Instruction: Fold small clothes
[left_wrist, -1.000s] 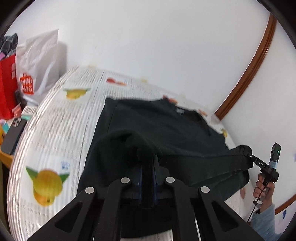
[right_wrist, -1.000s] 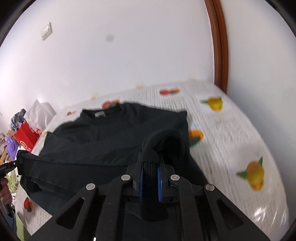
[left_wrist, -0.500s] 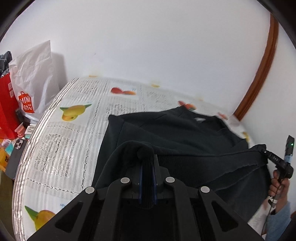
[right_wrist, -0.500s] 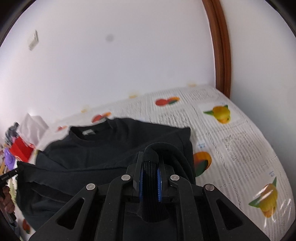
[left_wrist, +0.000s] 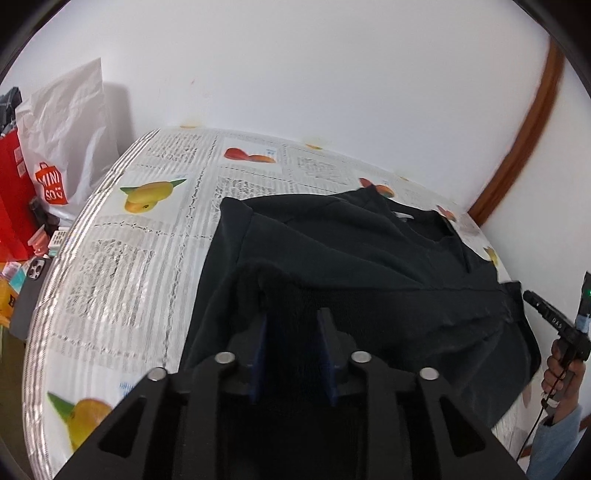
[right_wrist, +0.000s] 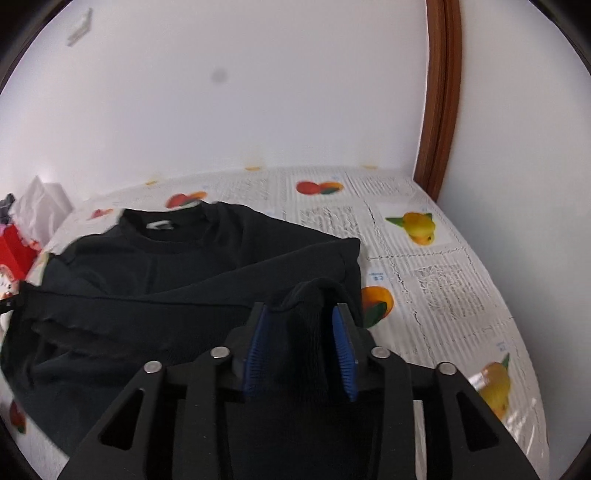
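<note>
Showing white shopping bag (left_wrist: 70, 147): left view; collar label (right_wrist: 159, 225): right view.

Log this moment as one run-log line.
step: hem folded up | left gripper: opening, cloth between | right gripper: opening, cloth between | black shirt: on table

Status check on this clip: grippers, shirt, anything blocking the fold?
Left gripper and right gripper just opened, fabric loose between the pads. Black shirt folded up on the table. Nothing in the way.
</note>
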